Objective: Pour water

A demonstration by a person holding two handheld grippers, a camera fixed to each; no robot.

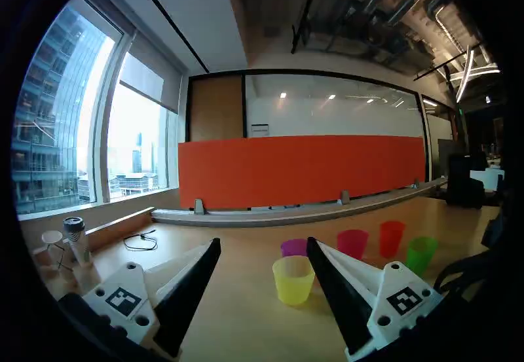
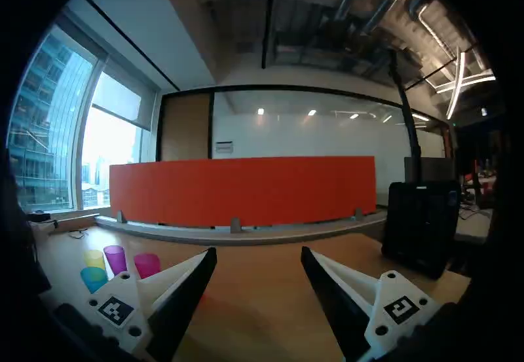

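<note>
L gripper [image 1: 262, 241], R gripper [image 2: 257, 251]: both wide apart, empty; yellow cup [image 1: 293, 280] near L

Upright coloured plastic on table [image 1: 242, 257].
Yellow cup [image 1: 293, 280] in front, purple cup [image 1: 293, 247] just behind; pink cup [image 1: 352, 243], red cup [image 1: 392, 237], green cup [image 1: 420, 254] rightward.

Strong daylight is admitted through the windows [image 1: 134, 146], which are overexposed; straight lines are bowed by fisheye distortion near the edges.
</note>
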